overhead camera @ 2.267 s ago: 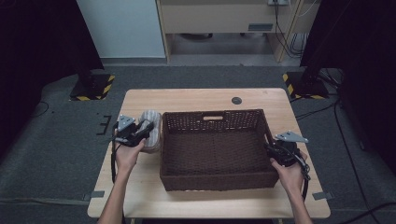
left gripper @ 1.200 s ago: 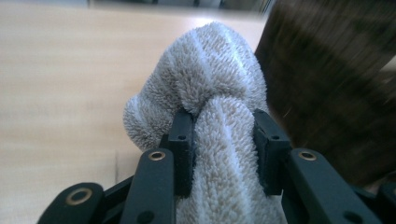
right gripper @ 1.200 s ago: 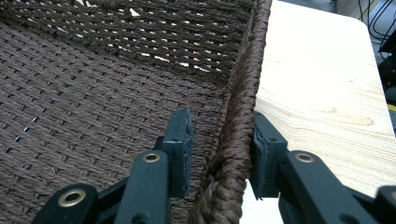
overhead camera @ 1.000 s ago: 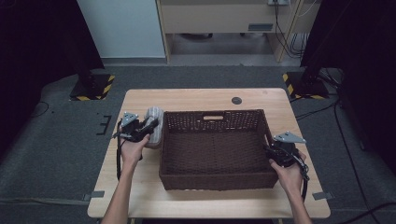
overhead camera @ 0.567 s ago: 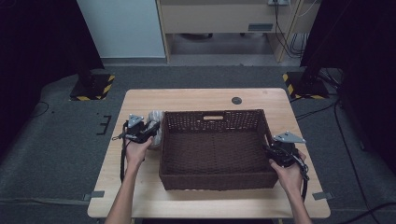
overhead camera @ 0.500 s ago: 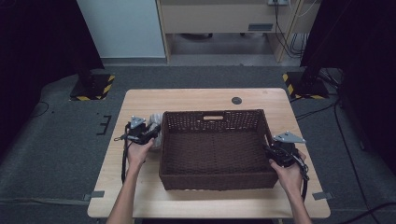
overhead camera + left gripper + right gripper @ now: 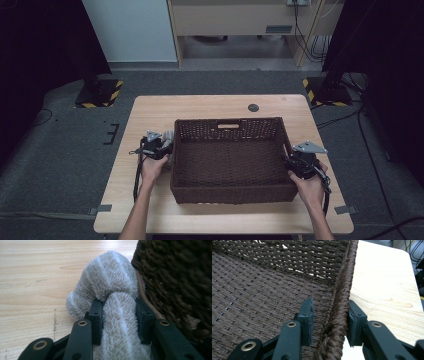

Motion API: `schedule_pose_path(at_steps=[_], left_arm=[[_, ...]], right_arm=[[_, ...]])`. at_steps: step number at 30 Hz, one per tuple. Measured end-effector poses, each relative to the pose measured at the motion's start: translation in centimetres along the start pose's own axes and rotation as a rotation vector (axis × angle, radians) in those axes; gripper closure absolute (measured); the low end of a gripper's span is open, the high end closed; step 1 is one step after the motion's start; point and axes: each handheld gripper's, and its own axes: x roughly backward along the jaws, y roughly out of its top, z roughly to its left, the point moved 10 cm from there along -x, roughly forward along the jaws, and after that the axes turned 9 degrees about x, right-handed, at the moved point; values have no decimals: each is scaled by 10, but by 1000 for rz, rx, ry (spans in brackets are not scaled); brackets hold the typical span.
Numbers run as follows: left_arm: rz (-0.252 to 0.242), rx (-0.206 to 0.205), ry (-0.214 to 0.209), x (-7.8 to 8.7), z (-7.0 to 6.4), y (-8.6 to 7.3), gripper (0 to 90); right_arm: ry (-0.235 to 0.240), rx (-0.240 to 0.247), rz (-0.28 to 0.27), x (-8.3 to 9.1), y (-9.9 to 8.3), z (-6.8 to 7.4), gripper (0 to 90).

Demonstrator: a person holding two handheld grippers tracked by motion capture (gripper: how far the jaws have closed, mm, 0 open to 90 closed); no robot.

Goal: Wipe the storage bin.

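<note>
Towel (image 7: 110,290) clamped in the left tongs (image 7: 119,315), a beige fluffy roll bulging up between the two black jaws and pressed against the outer wall of the brown woven basket (image 7: 175,277), which stands just to the right of those tongs in the left gripper view. Light wooden worktop (image 7: 32,277) beneath and beyond the towel. From the high view, left tongs (image 7: 156,146) low beside the basket's left wall (image 7: 176,155), towel (image 7: 167,136) just peeking out past them, not yet above the rim.

Right tongs (image 7: 329,320) straddling the basket's right rim (image 7: 342,290), one jaw inside over the woven floor, the other outside over the worktop (image 7: 384,285); a sliver of gap beside the inner jaw, so more a loose steadying hold than a hard pinch. Same tongs (image 7: 300,165) seen from above at the basket's right edge.

Step in hand, by judgement: carrying the towel to the basket while steadying it. Next move likely calls for lifting the left tongs clear of the rim, swinging over the basket's interior, then opening to drop the towel, with the right side holding firm against any shove.
</note>
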Motion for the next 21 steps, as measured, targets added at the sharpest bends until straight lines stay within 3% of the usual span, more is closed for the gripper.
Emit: schedule_pose_path(at_steps=[5, 11, 14, 18, 21], left_arm=[[-105, 23, -62, 34, -4, 25, 638], [-184, -34, -185, 83, -33, 43, 638], [-169, -74, -163, 86, -38, 36, 637], [-140, -68, -141, 76, -32, 21, 636], [-83, -76, -113, 64, -25, 6, 636]], right_arm=[[0, 1, -3, 0, 0, 0, 620], [-2, 2, 0, 0, 0, 0, 619], [-2, 4, 1, 0, 0, 1, 618], [-4, 9, 0, 0, 0, 1, 618], [-4, 7, 4, 0, 0, 1, 618]])
